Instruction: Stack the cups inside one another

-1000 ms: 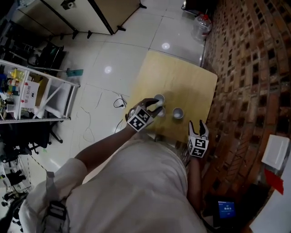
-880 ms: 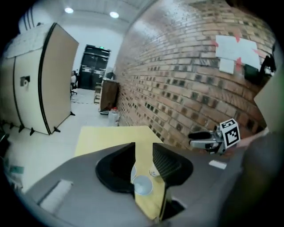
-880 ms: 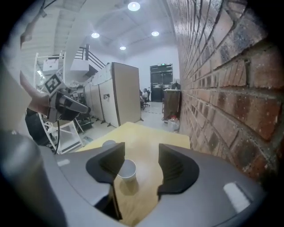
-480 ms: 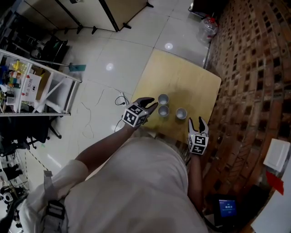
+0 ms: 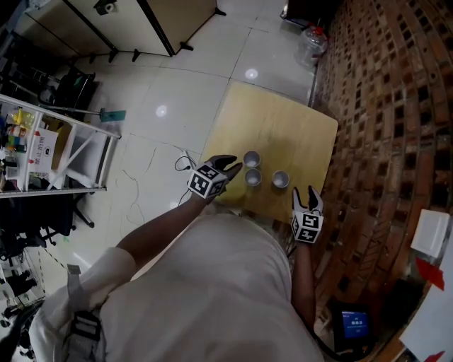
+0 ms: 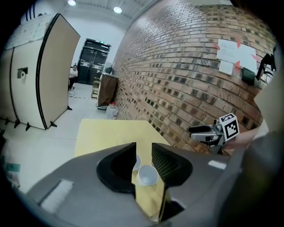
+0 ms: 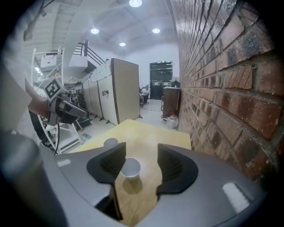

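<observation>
Three white cups stand on the yellow table (image 5: 283, 131): a far cup (image 5: 252, 158), a near cup (image 5: 253, 177) and a right cup (image 5: 280, 179). My left gripper (image 5: 231, 166) hovers just left of the two left cups, open and empty; its jaws have just been closing a little. Through its gap I see the near cup (image 6: 147, 175) ahead on the table, the far cup (image 6: 137, 161) partly behind the left jaw. My right gripper (image 5: 308, 197) sits at the table's near right edge, open, its jaws also just narrowed with nothing between the pads; the right cup (image 7: 130, 168) stands ahead.
A brick wall (image 5: 396, 106) runs along the table's right side. A white shelf rack (image 5: 64, 141) stands on the tiled floor to the left, beige partition panels (image 5: 141, 21) at the back. A water bottle (image 5: 315, 39) sits beyond the table's far corner.
The left gripper has drawn back to the left, away from the cups it hovered over; the near cup now stands free on the table. The right gripper has stayed put.
</observation>
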Tool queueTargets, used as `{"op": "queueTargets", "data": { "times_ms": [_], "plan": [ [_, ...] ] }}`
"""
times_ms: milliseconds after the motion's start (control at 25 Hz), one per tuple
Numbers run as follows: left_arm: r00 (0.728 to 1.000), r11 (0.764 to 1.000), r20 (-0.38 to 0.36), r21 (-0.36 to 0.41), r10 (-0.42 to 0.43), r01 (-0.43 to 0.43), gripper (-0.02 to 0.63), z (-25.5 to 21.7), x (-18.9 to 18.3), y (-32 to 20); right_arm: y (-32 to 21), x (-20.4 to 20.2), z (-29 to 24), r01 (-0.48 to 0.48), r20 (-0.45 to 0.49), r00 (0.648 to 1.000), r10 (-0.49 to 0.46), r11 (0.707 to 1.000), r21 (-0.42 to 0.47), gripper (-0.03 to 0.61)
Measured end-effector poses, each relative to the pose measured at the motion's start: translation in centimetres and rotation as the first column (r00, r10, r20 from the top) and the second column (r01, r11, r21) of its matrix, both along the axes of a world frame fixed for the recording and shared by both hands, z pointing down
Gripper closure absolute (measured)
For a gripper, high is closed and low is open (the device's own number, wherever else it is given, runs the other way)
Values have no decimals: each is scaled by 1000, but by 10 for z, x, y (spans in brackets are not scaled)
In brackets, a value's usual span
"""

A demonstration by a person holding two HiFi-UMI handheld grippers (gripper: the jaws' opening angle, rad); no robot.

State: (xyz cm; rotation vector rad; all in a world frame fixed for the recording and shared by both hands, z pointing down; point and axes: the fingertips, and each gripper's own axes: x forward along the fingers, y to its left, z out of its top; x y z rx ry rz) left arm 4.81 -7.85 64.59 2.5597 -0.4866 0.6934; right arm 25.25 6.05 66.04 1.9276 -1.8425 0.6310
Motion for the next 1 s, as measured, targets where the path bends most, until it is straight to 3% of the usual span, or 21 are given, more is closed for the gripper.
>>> {"op": "queueTargets", "data": {
  "times_ms": [280,400,680,1000],
  "plan": [
    [999,999,13,-24,39,-39,489,9,1,3,-7,-9,4,26,-14,1000,-26,1000,-7,350],
    [1000,1000,20,-7,4,-4,534,11,-4,-4,-9,-14,8,59,-32,998,-59,998,-25,353],
    [1000,1000,0,3,-30,30,517,4,-5,-7,-10,-22,24,136,-49,989,-140,987,-80,360],
    [999,1000,35,-6,-10,10,509,14,-8,-5,-18,-43,58,269,-62,956,-287,942,-200,365]
  ]
}}
